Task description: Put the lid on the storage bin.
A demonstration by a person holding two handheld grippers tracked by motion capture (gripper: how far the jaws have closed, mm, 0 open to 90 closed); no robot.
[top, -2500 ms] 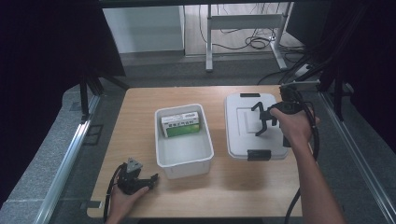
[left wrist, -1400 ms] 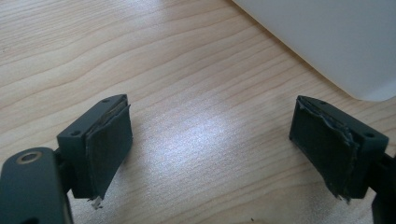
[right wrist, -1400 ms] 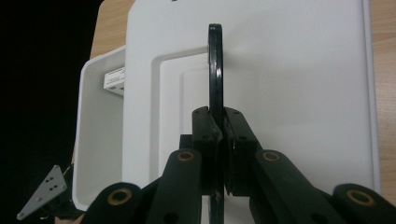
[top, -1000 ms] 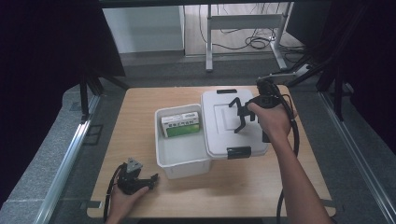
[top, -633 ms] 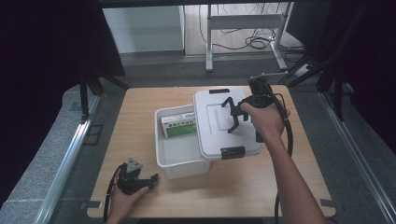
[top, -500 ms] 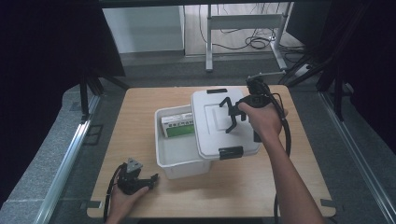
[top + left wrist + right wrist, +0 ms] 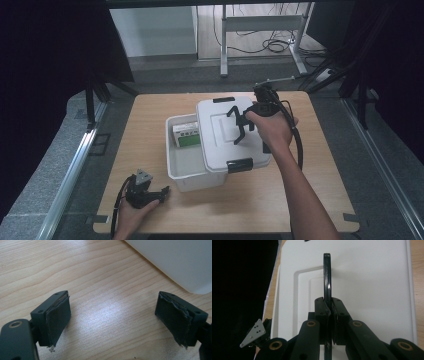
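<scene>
A white lid [image 7: 220, 135] with a black handle [image 7: 235, 114] hangs tilted over the right part of a white bin [image 7: 187, 170]. My right gripper [image 7: 240, 124] is shut on that handle. In the right gripper view the handle [image 7: 327, 275] stands edge-on, pinched between the jaws of the right gripper [image 7: 329, 303], with the lid [image 7: 372, 285] below. A green and white box [image 7: 185, 136] lies in the bin's far end, partly hidden by the lid. My left gripper [image 7: 161, 192] rests on the table near the front left, open; in its own view the left gripper [image 7: 112, 312] holds nothing.
The wooden table [image 7: 310, 200] has bare room on its right and front. The bin's wall [image 7: 175, 262] rises just beyond the left jaws. Black latches [image 7: 239, 165] sit on the lid's ends. Dark floor and a desk frame [image 7: 260, 30] lie beyond the table.
My right gripper has carried the lid leftward from the table's right side until it overlaps the bin. The left gripper has stayed where it was.
</scene>
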